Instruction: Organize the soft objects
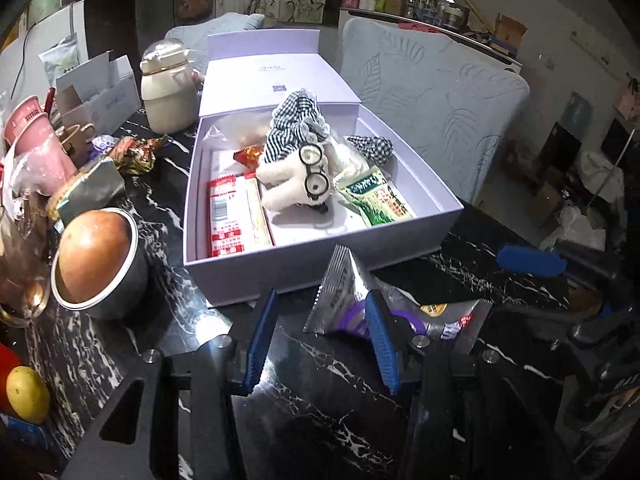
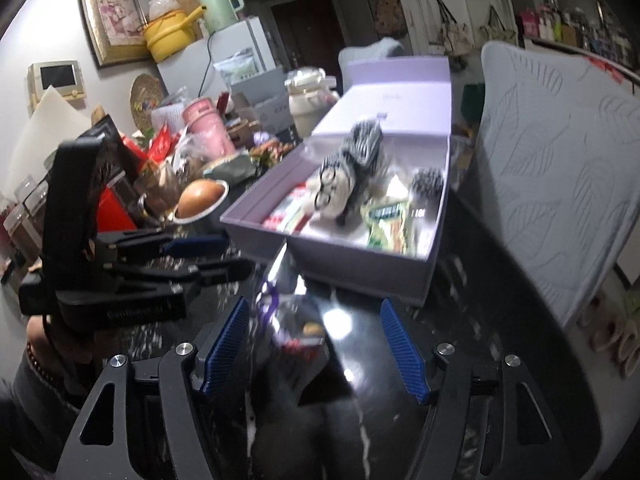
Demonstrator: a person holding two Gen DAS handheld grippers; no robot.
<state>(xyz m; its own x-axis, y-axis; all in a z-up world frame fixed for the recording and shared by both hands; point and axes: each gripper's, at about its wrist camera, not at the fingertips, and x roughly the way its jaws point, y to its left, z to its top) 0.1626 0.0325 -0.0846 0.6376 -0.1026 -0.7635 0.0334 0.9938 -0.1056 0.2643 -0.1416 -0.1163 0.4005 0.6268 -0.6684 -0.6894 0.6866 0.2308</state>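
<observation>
Closest to me are the blue pads [image 1: 260, 344] of my left gripper [image 1: 322, 294]. It's set to a narrowish gap with just bare black marble tabletop [image 1: 320, 400] between the pads, so it's not holding anything.

Going left to right: the tabletop's left edge is total clutter, with a yellow lemon-looking fruit [image 1: 26, 394] at the near corner and a metal bowl [image 1: 132, 272] with something round and brown in it a bit further in. Next comes the open lavender box [image 1: 280, 276] in the middle. Inside it there's a red-and-white packet [image 1: 236, 216] on the left, a white plush toy [image 1: 296, 176] with wire glasses and a checked cloth in the centre, and a green packet [image 1: 376, 196] on the right.

Just in front of the box's near wall, on the tabletop, sits a crinkly silver snack bag [image 1: 344, 292] with purple print, right past my left fingertips.

My right gripper [image 2: 315, 302] is spread wide with that bag between its pads. The picture is blurry, but the pads don't seem to be pressing on it. A pale blue chair back [image 1: 432, 92] stands past the right edge.
</observation>
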